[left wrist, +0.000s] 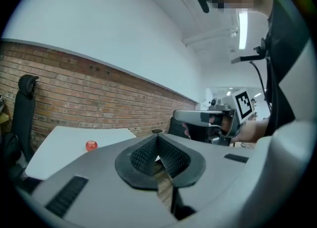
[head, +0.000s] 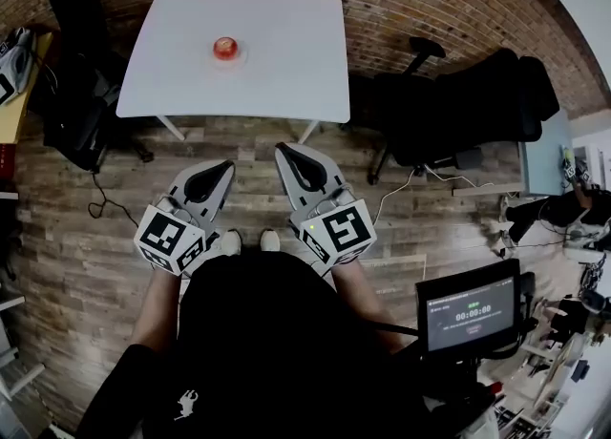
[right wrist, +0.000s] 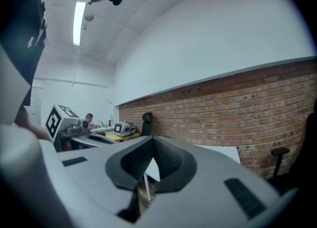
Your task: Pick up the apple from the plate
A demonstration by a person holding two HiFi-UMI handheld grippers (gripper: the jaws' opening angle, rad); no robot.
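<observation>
Left tool [head: 222, 170] and right tool [head: 285, 154]: held low over floor, both closed tight, empty. Apple [head: 225, 47] on plate [head: 241, 54] on desk [head: 286, 74]: well ahead, straight in line with left tool. Left judged marginally nearer.

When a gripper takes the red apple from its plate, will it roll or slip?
The apple looks round and glossy, so a sideways nudge would probably roll it, and a grip may slip. It seems firm, likely keeping its shape when squeezed. The plate under it looks small and light, so a push might slide both across the smooth table.
</observation>
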